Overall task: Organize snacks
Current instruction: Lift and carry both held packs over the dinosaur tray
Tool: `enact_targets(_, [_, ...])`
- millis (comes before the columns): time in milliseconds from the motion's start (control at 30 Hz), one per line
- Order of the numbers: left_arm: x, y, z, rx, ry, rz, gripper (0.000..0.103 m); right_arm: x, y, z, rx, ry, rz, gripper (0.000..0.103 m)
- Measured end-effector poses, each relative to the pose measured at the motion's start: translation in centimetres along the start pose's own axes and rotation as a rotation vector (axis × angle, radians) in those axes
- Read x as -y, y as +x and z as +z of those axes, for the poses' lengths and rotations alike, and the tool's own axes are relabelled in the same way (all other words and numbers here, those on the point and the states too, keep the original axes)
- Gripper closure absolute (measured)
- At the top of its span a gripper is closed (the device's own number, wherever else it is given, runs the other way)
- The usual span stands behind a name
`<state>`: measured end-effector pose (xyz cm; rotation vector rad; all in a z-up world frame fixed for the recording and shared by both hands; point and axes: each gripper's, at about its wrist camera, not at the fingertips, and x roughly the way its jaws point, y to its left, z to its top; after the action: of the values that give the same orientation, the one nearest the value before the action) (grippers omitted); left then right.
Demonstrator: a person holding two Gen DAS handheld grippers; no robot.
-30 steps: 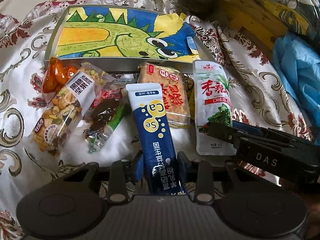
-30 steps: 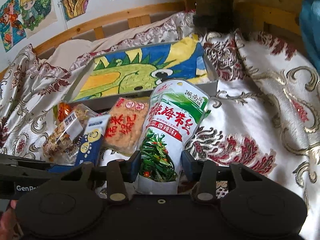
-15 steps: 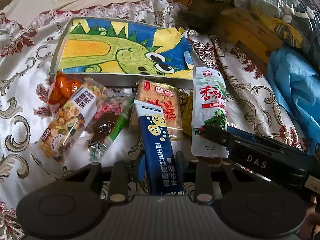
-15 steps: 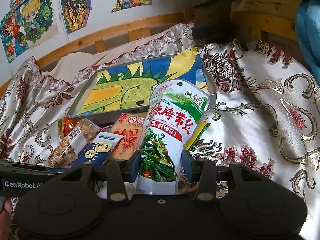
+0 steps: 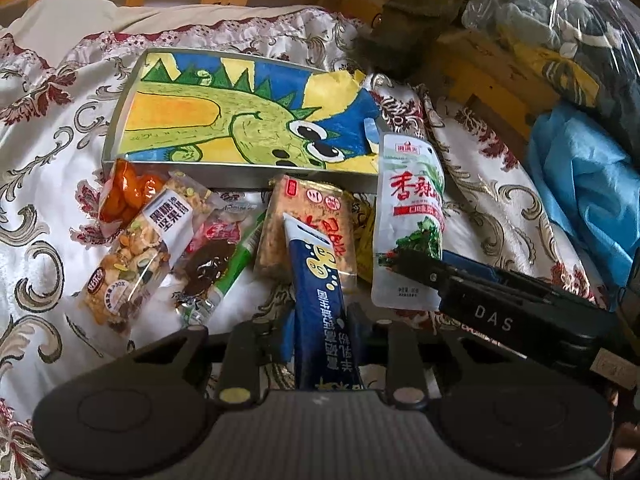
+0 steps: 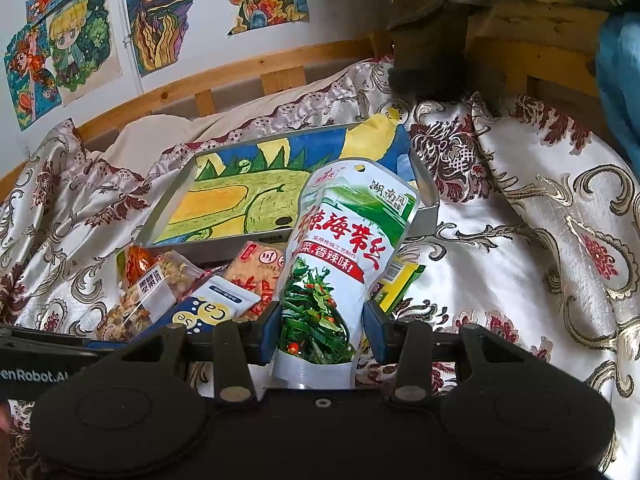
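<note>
A white satin bedspread with gold scrolls and dark red flowers [image 6: 520,264] fills the near scene, rumpled in soft daylight. Behind it runs a pale wooden slatted bed rail [image 6: 240,76]. Above that, a white wall [image 6: 340,8] carries colourful hand-drawn cartoon pictures [image 6: 68,44]. At far right, a bright blue plastic sheet [image 5: 580,184] lies beside yellow wooden boards [image 5: 480,68].

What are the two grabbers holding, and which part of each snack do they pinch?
The left gripper pinches the blue packet near its lower end. The right gripper pinches the seaweed pouch near its bottom.
</note>
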<state>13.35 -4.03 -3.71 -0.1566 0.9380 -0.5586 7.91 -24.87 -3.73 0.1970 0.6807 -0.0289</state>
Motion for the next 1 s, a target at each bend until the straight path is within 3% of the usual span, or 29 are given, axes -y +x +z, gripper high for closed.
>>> enact_targets(667, [0.2,-1.5,0.4,0.087,-0.010,-0.006,0.080,-0.2,-0.1,0.1,0.017,0.001,0.015,0.057])
enact_targets(867, [0.0,-2.7,1.4,0.153,-0.023,-0.011,0.080,-0.3,-0.3,0.6,0.066,-0.017,0.022,0.057])
enact_targets(1000, [-0.3,-3.0,3.9,0.217,-0.024,0.006,0.080,-0.4,0.5,1.6,0.125,-0.066,0.012,0.056])
